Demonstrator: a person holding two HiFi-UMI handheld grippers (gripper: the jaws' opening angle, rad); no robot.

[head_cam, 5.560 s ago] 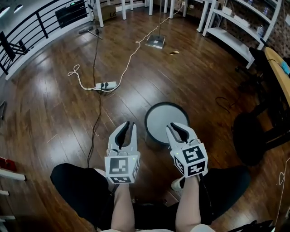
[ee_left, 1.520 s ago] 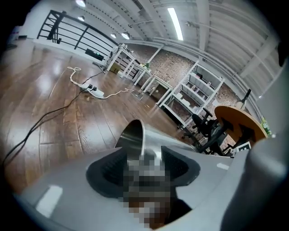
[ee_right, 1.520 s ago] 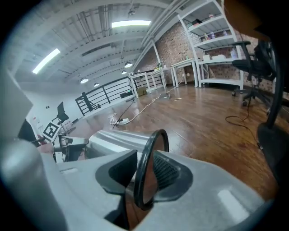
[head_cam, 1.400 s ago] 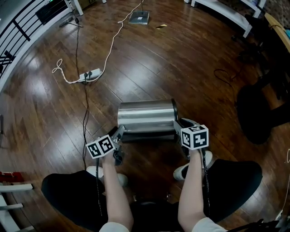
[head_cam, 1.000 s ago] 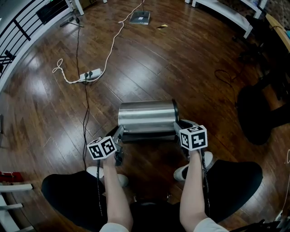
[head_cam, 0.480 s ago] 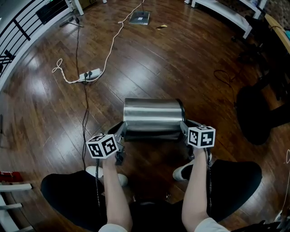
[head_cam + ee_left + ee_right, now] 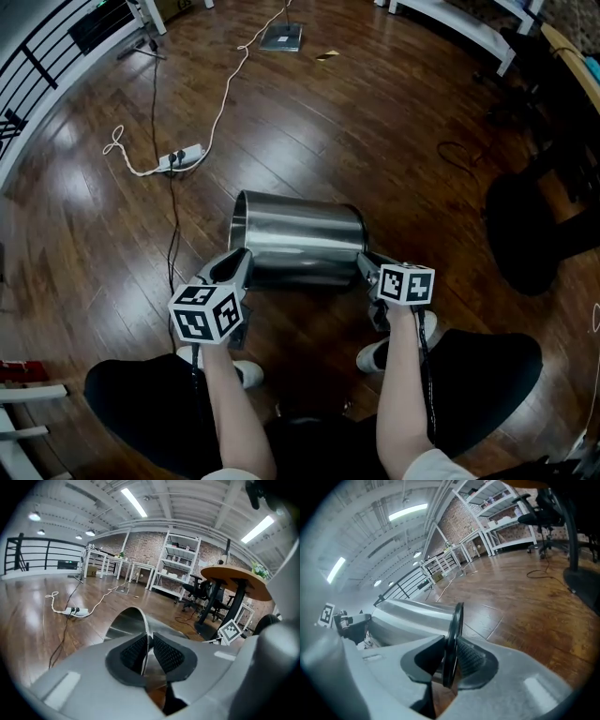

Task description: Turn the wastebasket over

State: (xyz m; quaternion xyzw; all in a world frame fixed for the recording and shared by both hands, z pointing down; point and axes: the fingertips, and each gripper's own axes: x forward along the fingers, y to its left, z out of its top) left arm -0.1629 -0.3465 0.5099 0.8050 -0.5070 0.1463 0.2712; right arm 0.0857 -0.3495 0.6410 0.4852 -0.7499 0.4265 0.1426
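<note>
The wastebasket, a shiny steel cylinder, hangs on its side above the wooden floor between both grippers, its open left end tipped higher. My left gripper is shut on the thin metal rim of that open end. In the left gripper view the pads press the rim of the wastebasket from both sides. My right gripper is shut on the black ring at the other end. In the right gripper view that ring sits between the pads, with the steel wall beyond.
A white power strip with a white cord and a black cable lies on the floor at the far left. A black chair base stands to the right. The person's legs and shoes are just below the wastebasket. White shelving lines the far wall.
The wastebasket stood on end on the floor, then lay level between the grippers. Now its left end has risen with the left gripper, and the right gripper has dipped slightly.
</note>
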